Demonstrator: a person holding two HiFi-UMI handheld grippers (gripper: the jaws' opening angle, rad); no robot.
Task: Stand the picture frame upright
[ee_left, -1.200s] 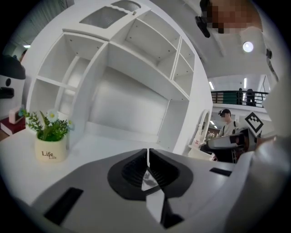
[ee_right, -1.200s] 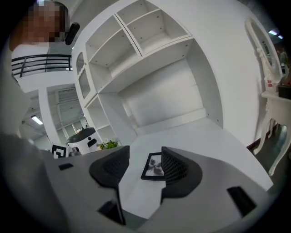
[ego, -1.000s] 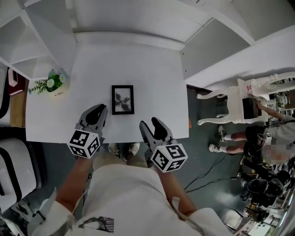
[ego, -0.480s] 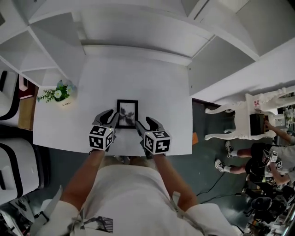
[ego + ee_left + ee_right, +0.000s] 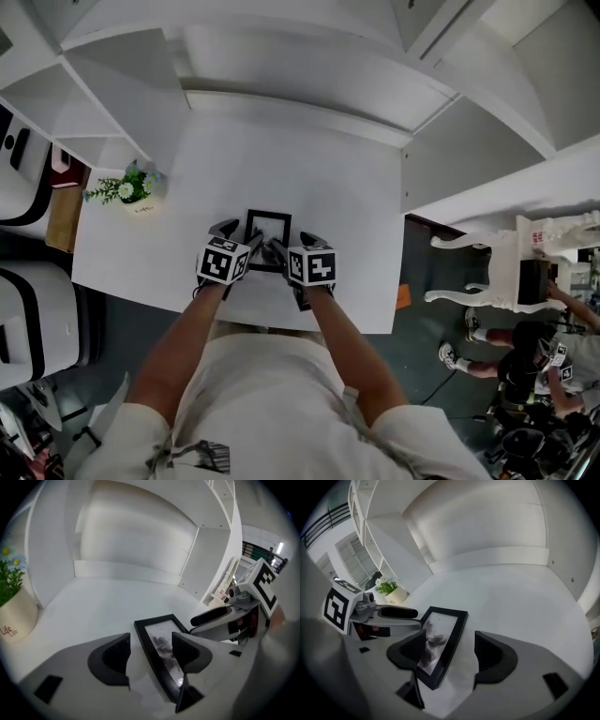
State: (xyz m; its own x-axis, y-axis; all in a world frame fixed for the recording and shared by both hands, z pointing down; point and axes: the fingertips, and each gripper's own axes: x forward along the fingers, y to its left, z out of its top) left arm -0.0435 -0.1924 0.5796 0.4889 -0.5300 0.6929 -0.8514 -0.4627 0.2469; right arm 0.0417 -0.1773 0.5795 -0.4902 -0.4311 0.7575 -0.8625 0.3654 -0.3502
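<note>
- Head view: the picture frame point(image 5: 268, 225) lies face up near the front edge of the white desk point(image 5: 309, 169), with its near end hidden behind the two grippers
- The left gripper point(image 5: 239, 240) sits at the frame's left side and the right gripper point(image 5: 292, 244) at its right side, with their marker cubes close together over the near end
- A small potted plant point(image 5: 131, 186) stands at the desk's left edge, well apart from the frame
- White shelves point(image 5: 103, 84) rise behind and to the left of the desk, and the desk top around the frame is bare
- On the floor to the right stand a white chair point(image 5: 497, 267) and, farther off, a person point(image 5: 539, 361)
- Left gripper view: the jaws are opening and stand wide, with the frame's left border between them
- The left jaw rests over bare desk beside the frame and the right jaw sits over the glass, and neither pad presses on the frame
- The right gripper reaches in from the right just beyond the frame, and the plant's pot shows at the far left
- Right gripper view: these jaws are also opening and stand wide, with the frame's right border between them
- The left jaw covers part of the picture and the right jaw is over bare desk, with no pad clamped on the frame
- The left gripper lies just past the frame's far side, and the plant stands behind it near the shelves
</note>
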